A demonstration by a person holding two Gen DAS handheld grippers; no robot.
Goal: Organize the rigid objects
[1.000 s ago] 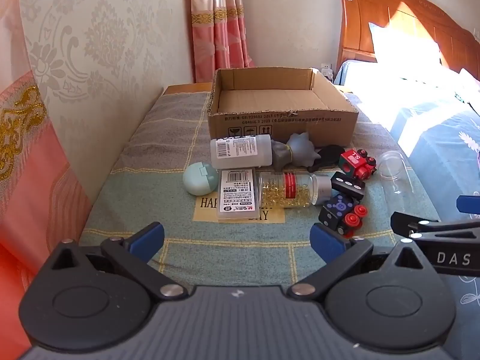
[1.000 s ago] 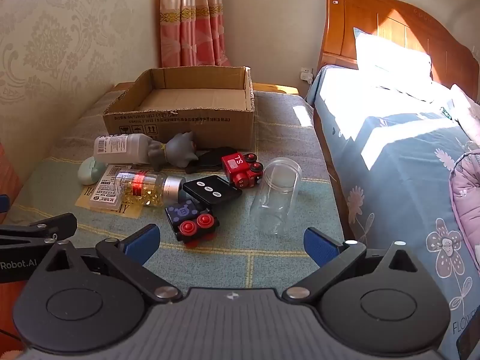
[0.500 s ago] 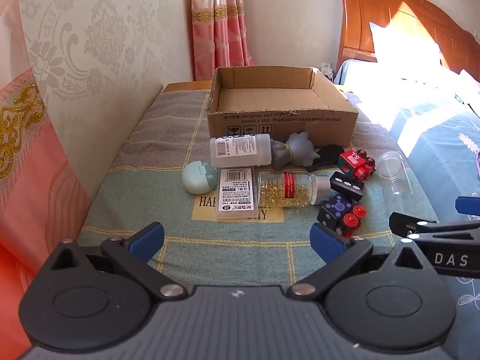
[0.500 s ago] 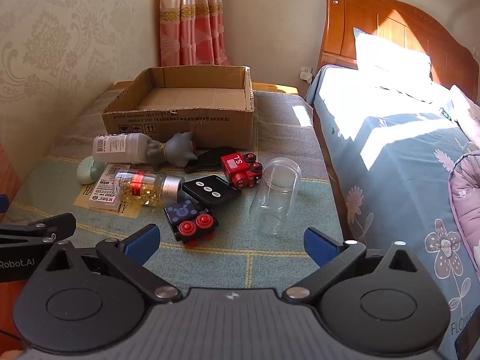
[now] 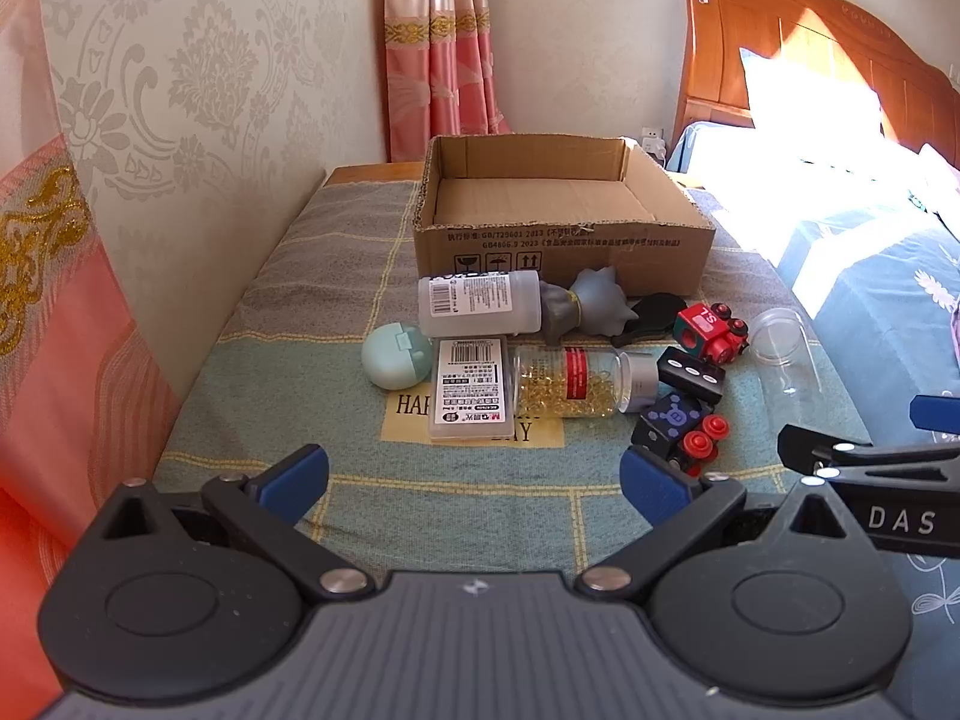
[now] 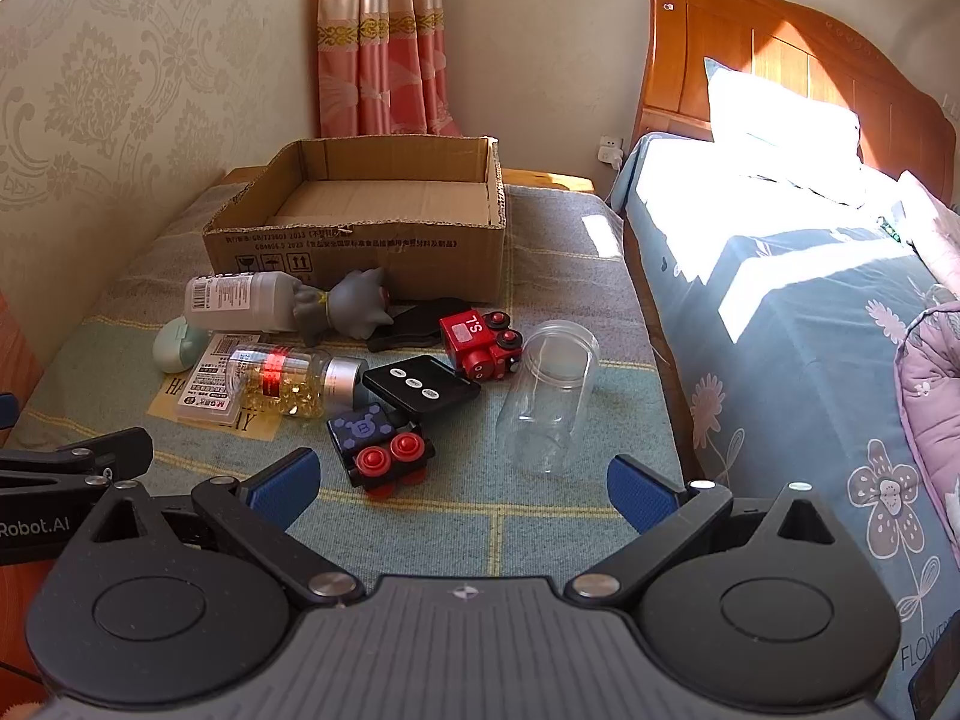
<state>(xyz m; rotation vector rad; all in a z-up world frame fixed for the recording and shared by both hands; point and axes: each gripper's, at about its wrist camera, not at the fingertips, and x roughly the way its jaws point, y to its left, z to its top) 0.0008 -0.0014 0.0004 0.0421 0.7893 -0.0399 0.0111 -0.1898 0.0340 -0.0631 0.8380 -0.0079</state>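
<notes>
Checked cloth (image 5: 456, 498) lies bare between both grippers and the clutter, with open room at 6 o'clock. Left gripper (image 5: 474, 474) and right gripper (image 6: 462, 480) hang released, holding nothing. Toys, pill bottle (image 5: 570, 381) and clear jar (image 6: 549, 396) crowd mid-cloth; the cardboard box (image 5: 564, 252) sits at 12 o'clock, seemingly empty. Everything looms slightly nearer than a second ago.

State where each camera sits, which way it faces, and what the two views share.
Left wrist: behind the open left gripper, facing the cardboard box; the right gripper's side shows at right.
Right wrist: behind the open right gripper, facing the clear jar; the left gripper's side shows at left.
Shared: box, jar, red train.
</notes>
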